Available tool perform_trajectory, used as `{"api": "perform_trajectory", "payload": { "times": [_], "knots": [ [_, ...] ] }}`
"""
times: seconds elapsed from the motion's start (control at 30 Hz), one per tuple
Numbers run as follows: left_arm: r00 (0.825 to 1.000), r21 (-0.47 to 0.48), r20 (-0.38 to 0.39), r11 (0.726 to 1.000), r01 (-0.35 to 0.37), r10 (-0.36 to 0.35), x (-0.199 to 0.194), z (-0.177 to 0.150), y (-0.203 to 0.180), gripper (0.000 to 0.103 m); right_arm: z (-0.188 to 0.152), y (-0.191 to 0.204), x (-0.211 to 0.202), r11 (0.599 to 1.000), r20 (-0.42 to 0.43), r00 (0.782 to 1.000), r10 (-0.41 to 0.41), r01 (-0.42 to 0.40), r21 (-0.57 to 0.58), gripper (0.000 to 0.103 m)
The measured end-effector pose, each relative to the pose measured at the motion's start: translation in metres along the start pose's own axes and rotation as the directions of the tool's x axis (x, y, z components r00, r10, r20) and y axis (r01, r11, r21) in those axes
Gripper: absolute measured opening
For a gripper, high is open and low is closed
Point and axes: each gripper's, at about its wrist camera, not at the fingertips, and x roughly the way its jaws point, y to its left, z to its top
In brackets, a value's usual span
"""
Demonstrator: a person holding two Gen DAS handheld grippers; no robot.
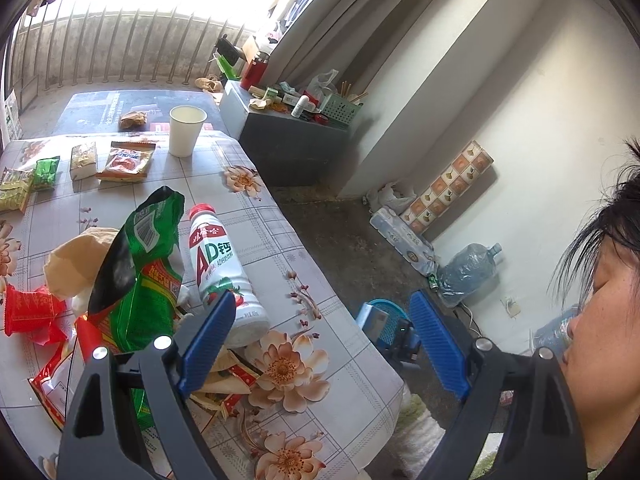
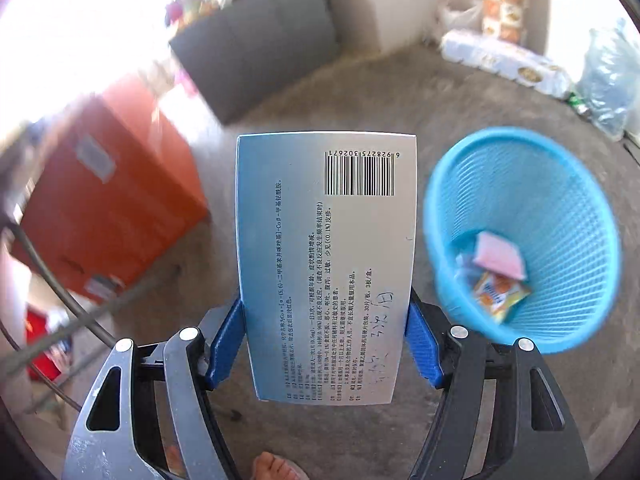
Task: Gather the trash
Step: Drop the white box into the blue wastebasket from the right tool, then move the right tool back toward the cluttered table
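The right gripper (image 2: 326,344) pinches a flat silver-blue cardboard medicine box (image 2: 326,264) by its long edges, blue pads pressed on both sides, above the concrete floor. Just to its right stands the blue plastic mesh waste basket (image 2: 576,200), already holding a pink packet (image 2: 500,260) and an orange wrapper (image 2: 500,296).

The left gripper (image 1: 320,340) hangs spread and empty over the edge of the floral-clothed table (image 1: 320,280), where much is left: a white drink bottle with a red cap (image 1: 218,264), a crumpled green snack bag (image 1: 148,272), red wrappers (image 1: 32,312), a white paper cup (image 1: 185,130) and more packets behind.

The basket's surroundings are blurred, and its bottom is only partly visible.
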Motion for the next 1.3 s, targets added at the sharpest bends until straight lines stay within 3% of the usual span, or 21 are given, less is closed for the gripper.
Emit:
{"api": "perform_trajectory", "payload": {
  "times": [0.07, 0.13, 0.2, 0.3, 0.4, 0.57, 0.77, 0.97, 1.07, 1.13, 1.3],
  "knots": [
    [1.0, -0.002, 0.008, 1.0, 0.018, -0.018, -0.003, -0.003, -0.001, 0.087, 0.016, -0.034, -0.03, 0.997, 0.057, 0.997, -0.045, 0.041, 0.066, 0.067],
    [1.0, -0.009, 0.011, 1.0, 0.03, -0.029, -0.005, -0.008, 0.0, 0.087, 0.032, -0.07, -0.038, 0.988, 0.061, 0.991, -0.115, 0.108, 0.113, 0.067],
    [0.999, -0.021, 0.01, 0.999, 0.032, -0.032, -0.006, -0.013, 0.001, 0.087, 0.045, -0.099, -0.012, 0.974, -0.018, 0.986, -0.169, 0.169, 0.152, 0.068],
    [0.999, -0.03, 0.025, 0.999, 0.023, -0.022, -0.013, -0.021, 0.005, 0.087, 0.055, -0.135, 0.032, 0.955, -0.143, 0.976, -0.162, 0.192, 0.228, 0.068],
    [0.999, -0.035, 0.046, 0.999, -0.006, 0.008, -0.024, -0.03, 0.009, 0.087, 0.058, -0.147, 0.056, 0.945, -0.166, 0.961, -0.219, 0.252, 0.208, 0.074],
    [0.995, -0.035, 0.085, 0.999, -0.04, 0.042, -0.05, -0.041, 0.014, 0.087, 0.057, -0.147, 0.055, 0.926, -0.152, 0.972, -0.177, 0.217, 0.309, 0.078],
    [0.987, -0.025, 0.156, 0.999, -0.038, 0.042, -0.086, -0.05, 0.02, 0.087, 0.053, -0.106, -0.004, 0.961, -0.064, 0.994, -0.09, 0.104, 0.255, 0.078],
    [0.97, -0.084, 0.234, 0.995, -0.046, 0.064, -0.126, -0.067, 0.04, 0.087, 0.026, -0.069, -0.107, 0.979, 0.054, 0.993, 0.101, -0.109, 0.174, 0.08],
    [0.96, -0.146, 0.257, 0.987, -0.072, 0.108, -0.138, -0.082, 0.061, 0.087, 0.003, -0.038, -0.147, 0.968, 0.068, 0.974, 0.216, -0.223, 0.119, 0.08],
    [0.952, -0.184, 0.252, 0.975, -0.126, 0.171, -0.138, -0.091, 0.078, 0.087, -0.012, -0.017, -0.158, 0.954, 0.057, 0.955, 0.291, -0.294, 0.064, 0.08],
    [0.944, -0.153, 0.142, 0.949, -0.276, 0.298, -0.111, -0.114, 0.111, 0.087, -0.043, 0.047, -0.172, 0.885, -0.001, 0.885, 0.465, -0.465, -0.013, 0.08]
  ]
}}
